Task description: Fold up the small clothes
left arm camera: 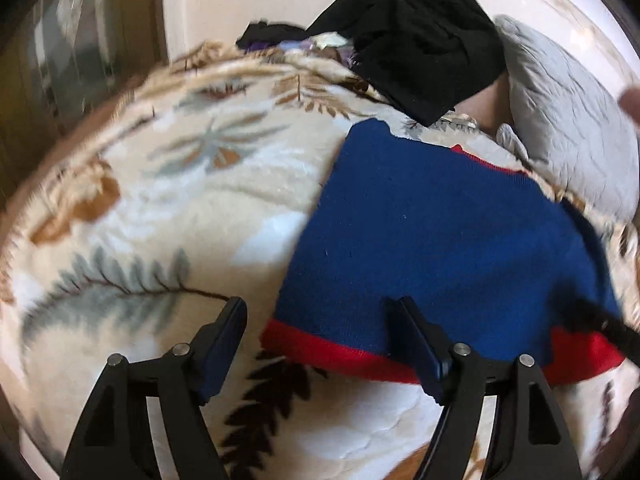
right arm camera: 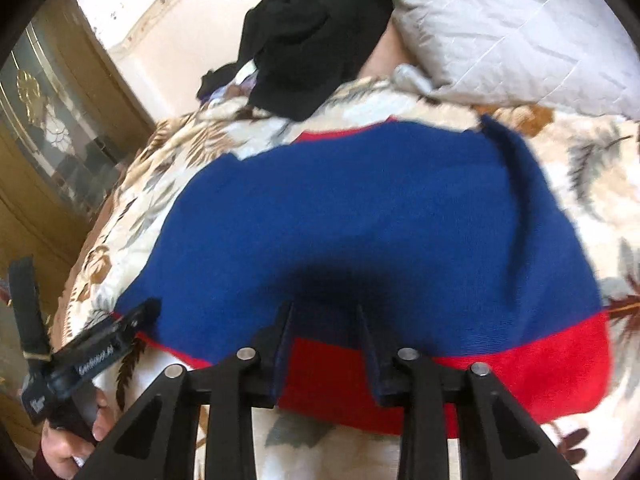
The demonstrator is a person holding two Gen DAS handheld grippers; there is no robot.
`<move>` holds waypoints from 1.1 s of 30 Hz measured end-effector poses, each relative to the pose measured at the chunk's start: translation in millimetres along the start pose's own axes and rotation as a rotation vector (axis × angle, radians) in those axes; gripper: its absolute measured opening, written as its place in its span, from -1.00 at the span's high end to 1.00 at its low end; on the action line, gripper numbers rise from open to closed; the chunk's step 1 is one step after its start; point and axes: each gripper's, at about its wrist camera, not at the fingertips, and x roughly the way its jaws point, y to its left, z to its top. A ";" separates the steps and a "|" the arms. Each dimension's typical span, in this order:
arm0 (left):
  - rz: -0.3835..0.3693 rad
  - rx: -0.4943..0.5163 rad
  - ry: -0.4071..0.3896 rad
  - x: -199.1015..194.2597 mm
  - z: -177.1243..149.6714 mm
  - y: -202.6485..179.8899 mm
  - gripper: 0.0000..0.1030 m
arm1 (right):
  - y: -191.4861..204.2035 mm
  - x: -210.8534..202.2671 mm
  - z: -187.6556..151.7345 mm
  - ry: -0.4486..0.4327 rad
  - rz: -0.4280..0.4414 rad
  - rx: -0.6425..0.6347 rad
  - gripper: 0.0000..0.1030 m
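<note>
1. One blue knitted garment (left arm camera: 440, 236) with a red hem band (right arm camera: 520, 364) lay spread flat on the floral blanket (left arm camera: 160, 184) of a bed, hem nearest both cameras.
2. Left hand-held gripper (left arm camera: 316, 324): jaws wide apart, holding nothing, straddling the hem's left corner; one finger over the blanket, the other over the blue knit.
3. Right hand-held gripper (right arm camera: 324, 320): jaws partly open at the red band; whether the pads pinched the fabric could not be told.
4. Step judged: taking hold of the hem for a first fold.
5. Next move likely required: both grippers closing on the hem corners, then carrying the hem toward the far edge.
6. Also present: black clothes (left arm camera: 416, 44) and grey pillow (right arm camera: 520, 28), beyond the garment.
</note>
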 end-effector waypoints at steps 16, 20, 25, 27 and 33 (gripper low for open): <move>0.079 0.104 -0.096 -41.7 -8.7 -4.9 -0.51 | -27.8 -20.3 -16.1 0.000 -0.082 0.039 0.27; 0.069 0.113 -0.127 -52.5 -10.3 -9.0 -0.53 | -53.2 -27.9 -16.1 -0.032 -0.169 0.120 0.27; 0.061 0.134 -0.141 -57.7 -12.5 -16.0 -0.53 | -71.4 -20.6 -21.4 0.036 -0.187 0.146 0.28; 0.055 0.133 -0.139 -58.0 -12.3 -17.0 -0.53 | -68.3 -26.3 -20.1 0.025 -0.194 0.134 0.28; 0.057 0.135 -0.144 -58.5 -12.5 -17.6 -0.53 | -78.6 -17.3 -22.4 0.069 -0.201 0.160 0.28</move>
